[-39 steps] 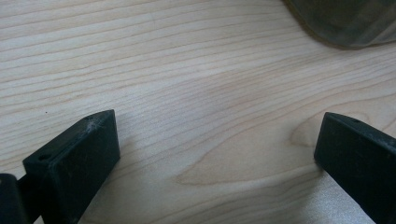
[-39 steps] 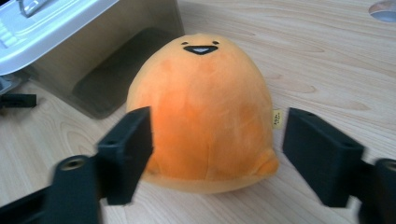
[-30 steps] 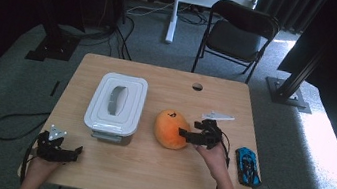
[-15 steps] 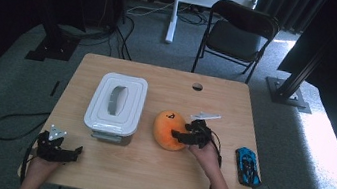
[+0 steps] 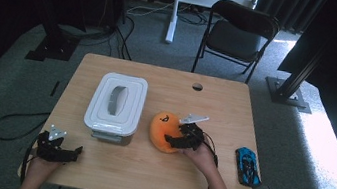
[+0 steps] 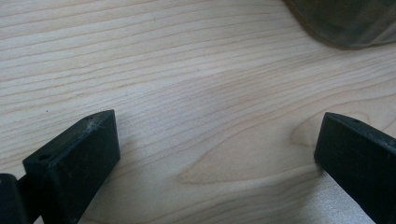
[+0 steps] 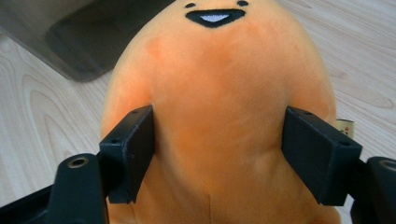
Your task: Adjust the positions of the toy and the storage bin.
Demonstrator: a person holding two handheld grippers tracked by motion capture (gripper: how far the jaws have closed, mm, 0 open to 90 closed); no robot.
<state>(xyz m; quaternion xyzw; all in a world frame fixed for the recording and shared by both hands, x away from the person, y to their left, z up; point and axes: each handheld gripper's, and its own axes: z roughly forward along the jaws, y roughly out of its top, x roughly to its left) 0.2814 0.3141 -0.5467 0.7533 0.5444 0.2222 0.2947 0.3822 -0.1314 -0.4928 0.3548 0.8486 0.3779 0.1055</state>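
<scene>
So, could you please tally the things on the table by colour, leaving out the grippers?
Orange: 1, plush toy
White: 1, lidded box
Blue: 1, toy car
Total: 3

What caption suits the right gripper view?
Right claw squeezing a smiling orange plush toy on a wooden table.

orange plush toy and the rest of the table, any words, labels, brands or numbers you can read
None can be read.
The orange plush toy bears only a stitched smiling face, no letters.
The small tag at its side carries print too small to read.
The white lidded box and the blue toy car show no legible marking.
</scene>
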